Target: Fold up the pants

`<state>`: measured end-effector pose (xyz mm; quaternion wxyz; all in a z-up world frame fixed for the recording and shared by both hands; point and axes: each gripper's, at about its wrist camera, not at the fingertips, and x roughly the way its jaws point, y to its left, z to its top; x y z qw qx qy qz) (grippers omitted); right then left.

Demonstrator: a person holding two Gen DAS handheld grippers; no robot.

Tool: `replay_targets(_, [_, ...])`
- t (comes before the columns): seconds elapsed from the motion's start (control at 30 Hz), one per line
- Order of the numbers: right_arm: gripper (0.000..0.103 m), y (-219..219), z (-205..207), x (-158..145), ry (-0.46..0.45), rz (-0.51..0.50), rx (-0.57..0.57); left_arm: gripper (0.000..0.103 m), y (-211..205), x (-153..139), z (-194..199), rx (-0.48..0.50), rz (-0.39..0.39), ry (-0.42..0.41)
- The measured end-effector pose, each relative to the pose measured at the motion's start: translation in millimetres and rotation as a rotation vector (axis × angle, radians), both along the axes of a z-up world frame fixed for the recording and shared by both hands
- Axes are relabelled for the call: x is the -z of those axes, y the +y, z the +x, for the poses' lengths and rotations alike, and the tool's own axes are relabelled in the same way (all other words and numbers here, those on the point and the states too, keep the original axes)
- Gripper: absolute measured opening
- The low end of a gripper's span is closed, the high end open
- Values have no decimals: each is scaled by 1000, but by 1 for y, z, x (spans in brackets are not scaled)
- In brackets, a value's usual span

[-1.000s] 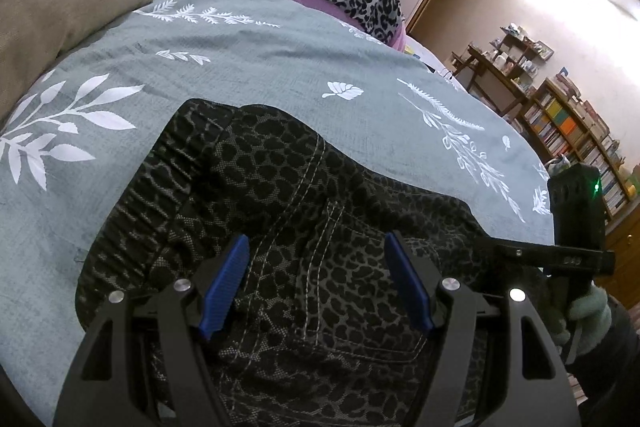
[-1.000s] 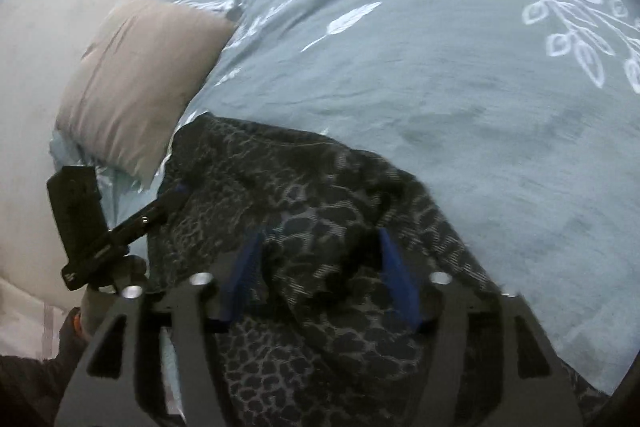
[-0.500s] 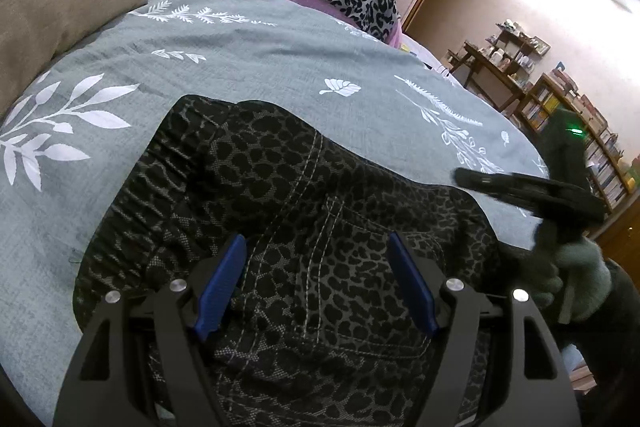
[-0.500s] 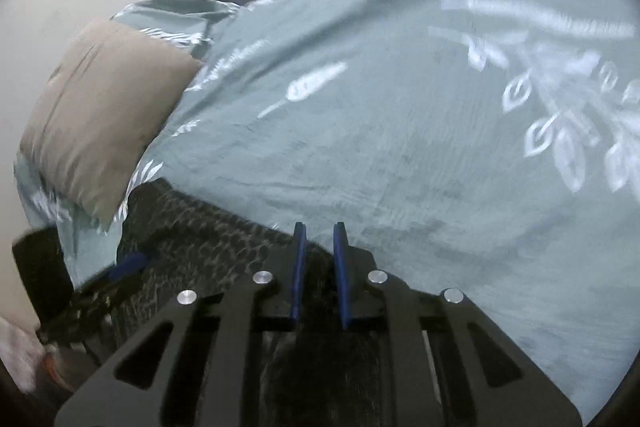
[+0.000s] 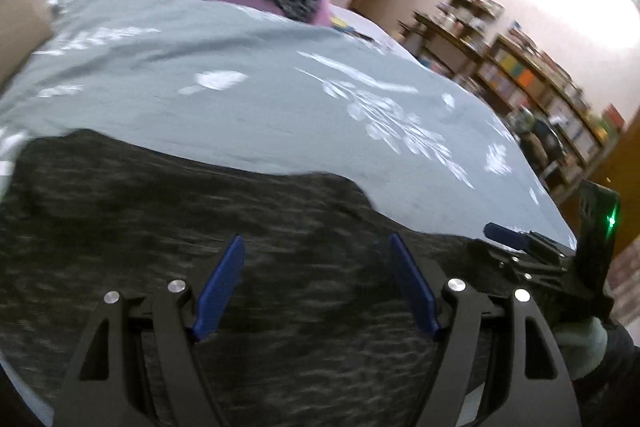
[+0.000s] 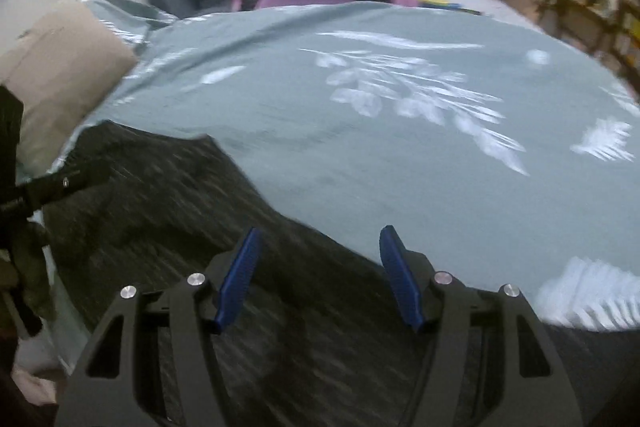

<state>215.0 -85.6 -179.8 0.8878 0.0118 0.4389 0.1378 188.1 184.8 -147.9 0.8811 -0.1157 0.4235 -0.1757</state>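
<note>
Pants (image 5: pixel 168 227) sit bunched at the near edge of the bed, right under my left gripper (image 5: pixel 316 283), which hangs spread wide and empty. My right gripper (image 6: pixel 320 275) has just been opening, nothing between the pads, so I'd guess I'm repositioning. Dark leopard-print fabric, blurry, lumpy; grey leaf-print duvet (image 6: pixel 400 147) runs off toward 12 o'clock.
</note>
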Motion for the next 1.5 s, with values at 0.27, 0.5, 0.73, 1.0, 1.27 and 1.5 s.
replay_targets(0.27, [64,-109,-54,34,54,-90,200,74,-42,42,8,36,70,72])
replay_targets(0.5, [63,-203,-86,24,3,42,387,75,-55,36,9,8,119,88])
replay_targets(0.73, [63,-314,-132,18,-34,74,646,75,-113,19,-9,117,116,39])
replay_targets(1.0, [52,-388,-153,32,-47,117,744,87,-166,49,-4,187,189,84])
replay_targets(1.27, [65,-424,-216,9,-114,275,879,89,-175,34,-15,178,185,42])
replay_targets(1.5, [77,-443,-239,27,-61,293,990,89,-188,23,-19,169,169,15])
